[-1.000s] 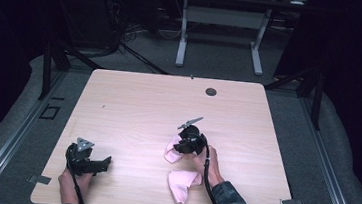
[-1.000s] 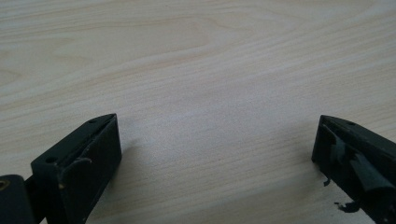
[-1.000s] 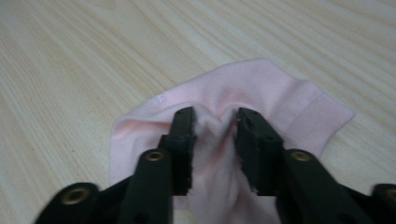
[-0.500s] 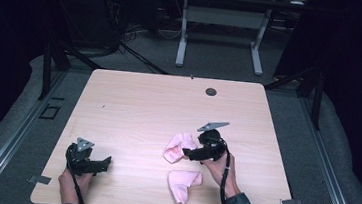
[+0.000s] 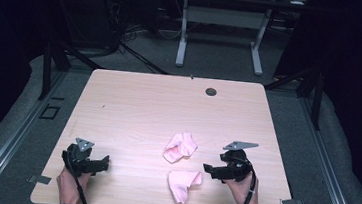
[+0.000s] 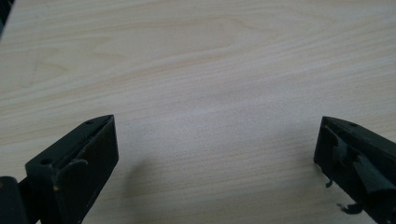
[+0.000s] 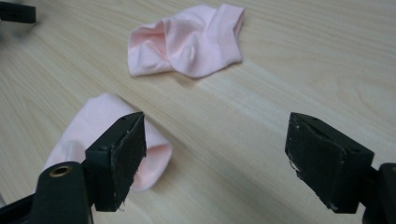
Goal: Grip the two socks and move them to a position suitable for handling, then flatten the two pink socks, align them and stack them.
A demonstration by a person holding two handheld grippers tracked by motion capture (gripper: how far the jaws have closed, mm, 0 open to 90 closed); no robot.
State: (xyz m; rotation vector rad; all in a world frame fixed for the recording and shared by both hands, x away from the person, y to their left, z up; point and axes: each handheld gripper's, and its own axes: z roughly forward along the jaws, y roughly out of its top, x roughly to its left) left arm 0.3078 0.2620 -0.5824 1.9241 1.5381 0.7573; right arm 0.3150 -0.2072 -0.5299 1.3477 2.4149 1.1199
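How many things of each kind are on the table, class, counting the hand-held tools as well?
Pink socks: 2, one farther up the table and one nearer the person.
Tongs: 2, the left tongs and the right tongs, both open and holding nothing.
Total: 4

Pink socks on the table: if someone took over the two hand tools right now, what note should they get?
Left gripper: open, empty, near the table's front left corner.
Right gripper: open, empty; its jaws have just been opening, with nothing between them. It sits right of the socks.
Far sock: crumpled, mid-table.
Near sock: by the front edge, apart from the other.
Done: neither sock is held.
Left: probably bringing the socks together as a pair.
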